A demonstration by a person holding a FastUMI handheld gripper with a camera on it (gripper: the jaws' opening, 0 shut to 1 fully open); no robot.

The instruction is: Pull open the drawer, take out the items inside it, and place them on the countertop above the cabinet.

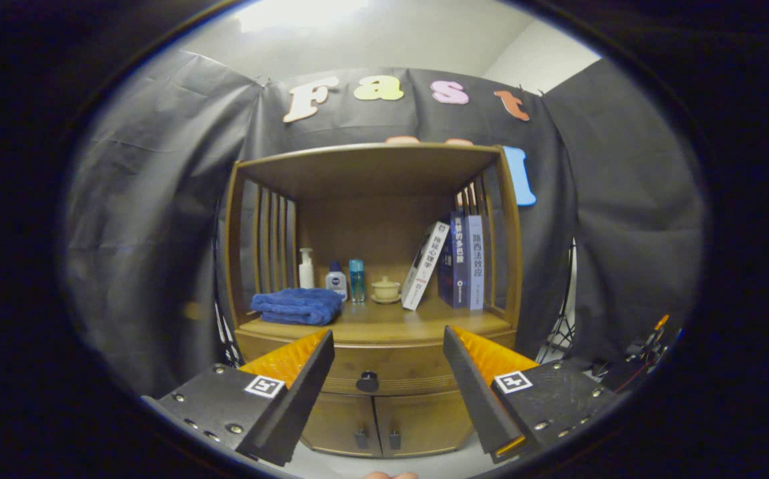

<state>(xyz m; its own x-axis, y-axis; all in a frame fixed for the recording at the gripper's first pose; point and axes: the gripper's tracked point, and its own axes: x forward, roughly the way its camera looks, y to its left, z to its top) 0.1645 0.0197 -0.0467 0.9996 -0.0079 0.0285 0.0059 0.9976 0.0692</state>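
A wooden cabinet stands ahead, its drawer [384, 372] shut, with a round dark knob [367, 381] at its middle. The countertop [398, 324] above the drawer holds a folded blue towel [297, 306], three small bottles [335, 278], a small lidded cup [385, 289] and several books [454, 263]. My gripper [388, 359] is open, a short way in front of the cabinet, with the knob seen between its fingers. Nothing is held. What lies in the drawer is hidden.
Two lower cabinet doors [384, 422] with small handles sit under the drawer. A shelf roof [371, 163] with slatted sides covers the countertop. A tripod leg and cables [561, 332] stand to the cabinet's right. A fingertip [390, 475] shows below the fingers.
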